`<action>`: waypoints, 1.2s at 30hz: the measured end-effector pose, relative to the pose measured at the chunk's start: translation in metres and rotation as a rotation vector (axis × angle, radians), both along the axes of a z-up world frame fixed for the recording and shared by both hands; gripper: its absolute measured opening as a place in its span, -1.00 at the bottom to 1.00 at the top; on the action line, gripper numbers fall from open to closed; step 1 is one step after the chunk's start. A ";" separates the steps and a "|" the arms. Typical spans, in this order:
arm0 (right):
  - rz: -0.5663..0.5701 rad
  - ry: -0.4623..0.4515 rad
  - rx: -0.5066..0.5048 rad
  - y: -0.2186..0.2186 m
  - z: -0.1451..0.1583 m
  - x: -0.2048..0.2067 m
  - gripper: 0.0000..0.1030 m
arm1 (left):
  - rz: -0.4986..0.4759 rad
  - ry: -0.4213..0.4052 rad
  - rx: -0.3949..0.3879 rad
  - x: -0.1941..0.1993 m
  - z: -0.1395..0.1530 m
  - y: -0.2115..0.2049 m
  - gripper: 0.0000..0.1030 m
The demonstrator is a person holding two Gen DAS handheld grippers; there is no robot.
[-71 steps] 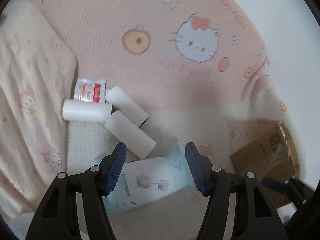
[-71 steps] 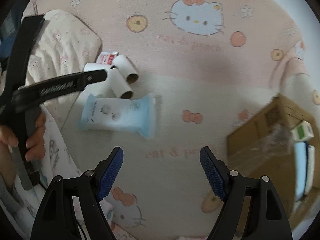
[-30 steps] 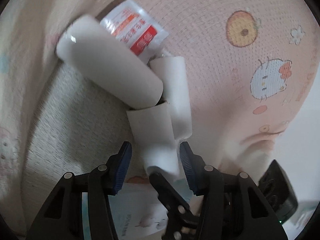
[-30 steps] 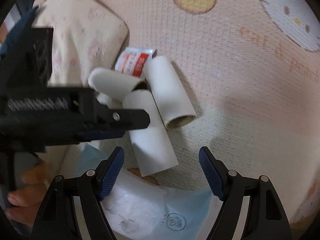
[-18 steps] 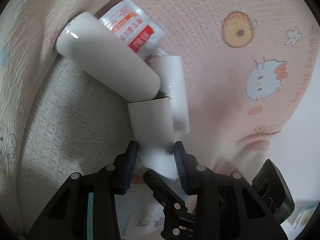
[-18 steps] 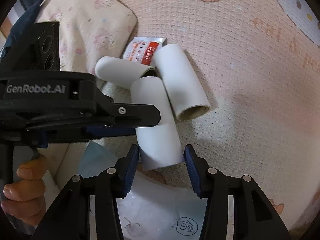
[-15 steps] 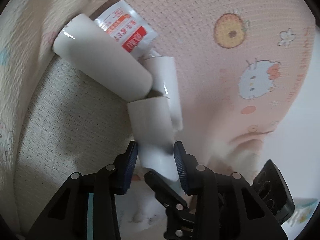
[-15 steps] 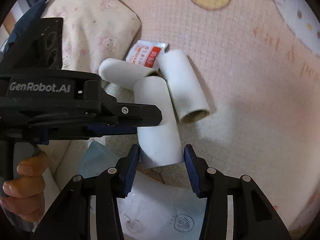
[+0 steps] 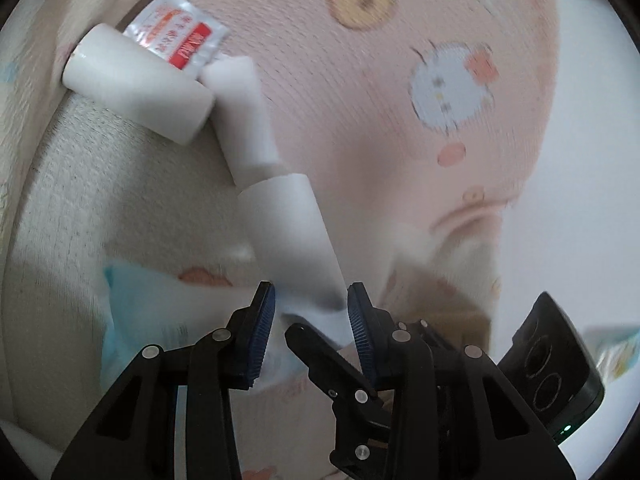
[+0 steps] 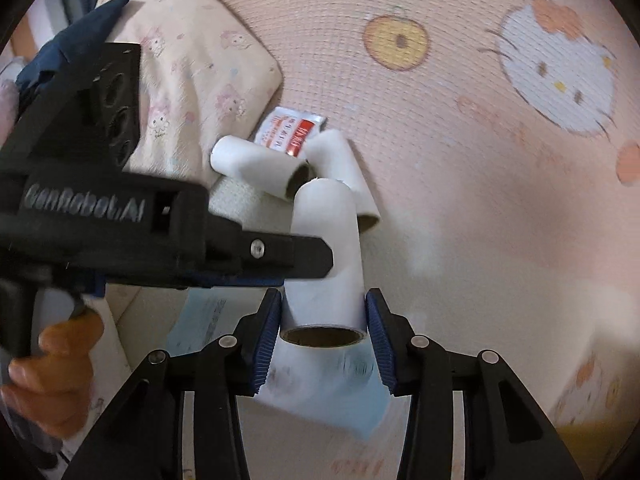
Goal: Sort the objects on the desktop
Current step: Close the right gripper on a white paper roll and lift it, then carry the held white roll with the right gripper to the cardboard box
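Note:
A white paper roll (image 9: 288,232) (image 10: 326,256) is held off the pink blanket by both grippers at once. My left gripper (image 9: 310,312) is shut on one end of it. My right gripper (image 10: 324,324) is shut on the other end, where its brown cardboard core shows. Two more white rolls lie on the blanket behind, one (image 9: 136,96) (image 10: 256,164) crosswise and one (image 9: 244,116) (image 10: 340,160) lengthwise. A red and white sachet (image 9: 176,36) (image 10: 292,130) lies next to them. A light blue wipes pack (image 9: 160,312) (image 10: 332,396) lies under the held roll.
A cream pillow (image 10: 192,76) lies left of the rolls. A brown cardboard box (image 9: 444,300) stands at the right, and its corner shows low right in the right wrist view (image 10: 588,400). The blanket (image 10: 480,160) has cat and orange prints.
Both grippers closed on the same roll, and it has come up off the blanket away from the other two rolls. The wipes pack now shows below it.

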State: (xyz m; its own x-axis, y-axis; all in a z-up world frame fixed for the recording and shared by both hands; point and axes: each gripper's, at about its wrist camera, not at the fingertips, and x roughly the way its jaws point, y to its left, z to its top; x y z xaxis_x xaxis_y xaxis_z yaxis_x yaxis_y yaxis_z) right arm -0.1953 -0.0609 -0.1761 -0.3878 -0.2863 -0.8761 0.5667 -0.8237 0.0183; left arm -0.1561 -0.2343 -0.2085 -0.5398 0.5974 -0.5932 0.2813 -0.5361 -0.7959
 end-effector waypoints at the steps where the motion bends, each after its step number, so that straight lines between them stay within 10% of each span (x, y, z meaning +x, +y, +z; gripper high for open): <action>1: -0.018 0.007 -0.013 0.002 -0.001 0.005 -0.21 | -0.016 0.008 -0.016 0.003 0.003 0.004 -0.20; 18: -0.194 -0.064 -0.186 0.048 -0.004 0.058 -0.21 | -0.151 0.008 -0.214 0.044 0.013 0.056 -0.16; 23: -0.197 -0.086 -0.177 0.056 -0.012 0.064 -0.21 | -0.045 -0.033 -0.239 0.040 0.008 0.039 0.00; 30: -0.229 -0.112 -0.227 0.072 -0.016 0.062 -0.21 | 0.018 -0.044 0.024 0.039 -0.013 0.016 0.10; 36: -0.237 -0.126 -0.220 0.073 -0.023 0.058 -0.21 | -0.007 0.000 0.014 0.030 -0.008 0.030 0.22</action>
State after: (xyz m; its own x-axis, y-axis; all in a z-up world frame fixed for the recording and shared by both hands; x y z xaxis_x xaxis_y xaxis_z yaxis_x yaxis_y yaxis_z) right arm -0.1374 0.0122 -0.1988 -0.3587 -0.3890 -0.8485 0.3424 -0.9005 0.2681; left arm -0.1263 -0.2046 -0.2163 -0.5357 0.6095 -0.5844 0.2774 -0.5266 -0.8036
